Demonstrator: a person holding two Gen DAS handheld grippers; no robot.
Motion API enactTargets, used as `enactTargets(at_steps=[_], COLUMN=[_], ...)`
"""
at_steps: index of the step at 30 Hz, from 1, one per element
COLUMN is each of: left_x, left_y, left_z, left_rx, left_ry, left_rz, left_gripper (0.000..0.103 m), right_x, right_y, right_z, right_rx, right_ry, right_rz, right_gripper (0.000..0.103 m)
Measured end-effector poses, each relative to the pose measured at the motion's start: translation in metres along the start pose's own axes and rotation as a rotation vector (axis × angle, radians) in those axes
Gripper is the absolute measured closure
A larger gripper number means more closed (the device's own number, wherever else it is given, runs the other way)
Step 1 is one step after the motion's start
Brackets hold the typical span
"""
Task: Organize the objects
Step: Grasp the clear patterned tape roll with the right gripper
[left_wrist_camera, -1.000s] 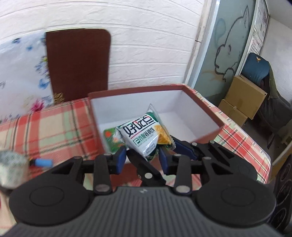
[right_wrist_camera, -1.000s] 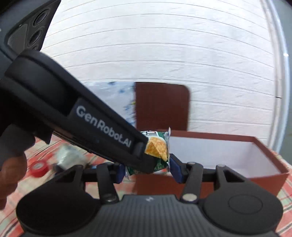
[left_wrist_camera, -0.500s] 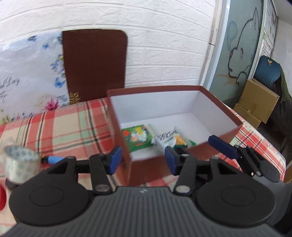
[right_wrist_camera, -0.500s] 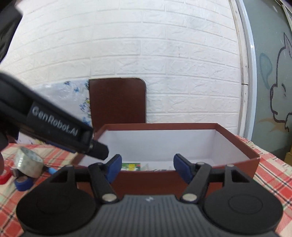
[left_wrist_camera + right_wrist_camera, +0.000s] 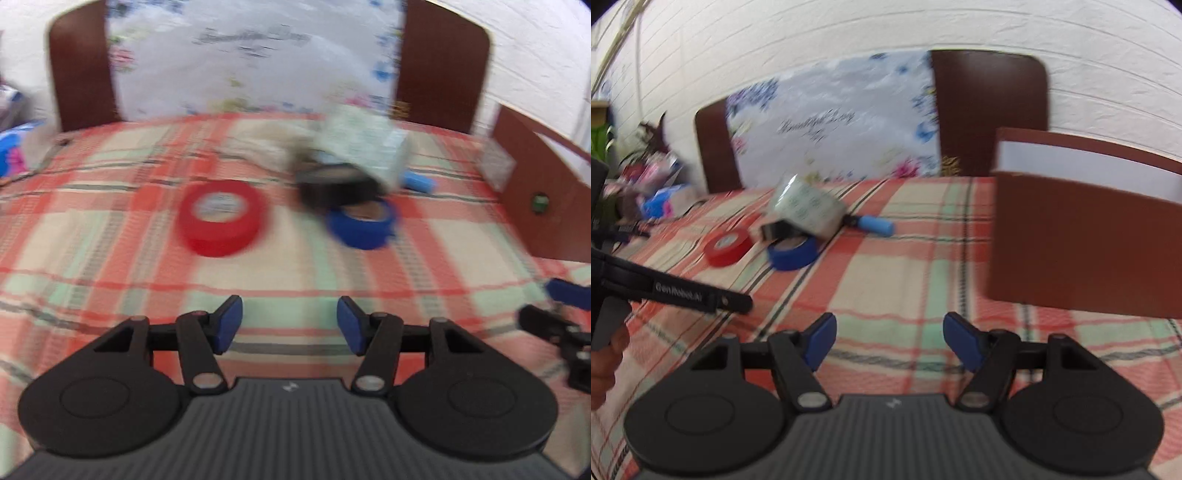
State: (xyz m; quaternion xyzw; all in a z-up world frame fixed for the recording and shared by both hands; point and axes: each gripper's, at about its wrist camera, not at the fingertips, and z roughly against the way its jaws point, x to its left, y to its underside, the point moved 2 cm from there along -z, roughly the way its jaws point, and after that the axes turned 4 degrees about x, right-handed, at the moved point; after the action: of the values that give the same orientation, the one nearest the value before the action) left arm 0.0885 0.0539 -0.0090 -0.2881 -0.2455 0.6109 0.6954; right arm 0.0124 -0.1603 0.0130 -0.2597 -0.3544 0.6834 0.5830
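Note:
A red tape roll (image 5: 221, 218) (image 5: 727, 246), a blue tape roll (image 5: 364, 223) (image 5: 793, 252), a black roll (image 5: 338, 188) and a clear patterned tape roll (image 5: 364, 153) (image 5: 805, 206) lie together on the plaid cloth, with a blue-handled tool (image 5: 875, 225) behind them. The brown box (image 5: 1086, 236) stands at the right; its inside is hidden. My left gripper (image 5: 289, 325) is open and empty, facing the tapes. My right gripper (image 5: 888, 341) is open and empty, between the tapes and the box. The left gripper's body (image 5: 679, 295) shows in the right wrist view.
Two brown chair backs (image 5: 988, 110) and a floral sheet (image 5: 831, 122) stand behind the table against the white brick wall. Clutter and a plant (image 5: 646, 177) lie at the far left. The box edge (image 5: 535, 188) shows at the left wrist view's right.
The left gripper let the snack packet fall into the box, opened, and swung left toward the tape rolls. The right gripper also turned left, away from the box. Both views are motion-blurred.

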Motion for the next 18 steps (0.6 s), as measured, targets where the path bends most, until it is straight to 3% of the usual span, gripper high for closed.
enactTargets(at_steps=[1,3,8,13,14,15,16,17,18], left_x=[0.011,0.03,0.03,0.038,0.038,0.038,0.039,0.04,0.042], left_y=[0.0,0.007,0.009,0.013,0.013,0.013,0.014,0.014,0.014], left_z=[-0.003,-0.007,-0.005,-0.006,-0.006,-0.006,-0.006,-0.005,-0.005], left_rx=[-0.019,-0.075,-0.14,-0.16,-0.161,-0.163,-0.164,-0.166,-0.169], left_ry=[-0.036,-0.027,0.025,0.072,0.073,0.075,0.08,0.086,0.094], left_rz=[0.014,0.047,0.072,0.116,0.117,0.119,0.123,0.129,0.137], left_gripper=[0.033,0.025,0.024,0.023,0.023,0.023,0.023,0.023,0.023], right_x=[0.005,0.017,0.044,0.071,0.075,0.078,0.081,0.084,0.087], right_y=[-0.002,-0.015,-0.08,-0.136,-0.139,-0.14,-0.139,-0.135,-0.131], right_z=[0.0,-0.007,-0.034,-0.086,-0.097,-0.108,-0.113,-0.11,-0.105], right_rx=[0.006,0.001,-0.075,-0.041,-0.012,0.027,0.042,0.024,0.016], right_ry=[-0.007,-0.01,-0.042,-0.1,-0.11,-0.119,-0.116,-0.11,-0.108], right_rz=[0.02,0.067,0.205,0.24,0.251,0.264,0.282,0.305,0.336], right_gripper=[0.037,0.037,0.036,0.038,0.039,0.053,0.054,0.055,0.064])
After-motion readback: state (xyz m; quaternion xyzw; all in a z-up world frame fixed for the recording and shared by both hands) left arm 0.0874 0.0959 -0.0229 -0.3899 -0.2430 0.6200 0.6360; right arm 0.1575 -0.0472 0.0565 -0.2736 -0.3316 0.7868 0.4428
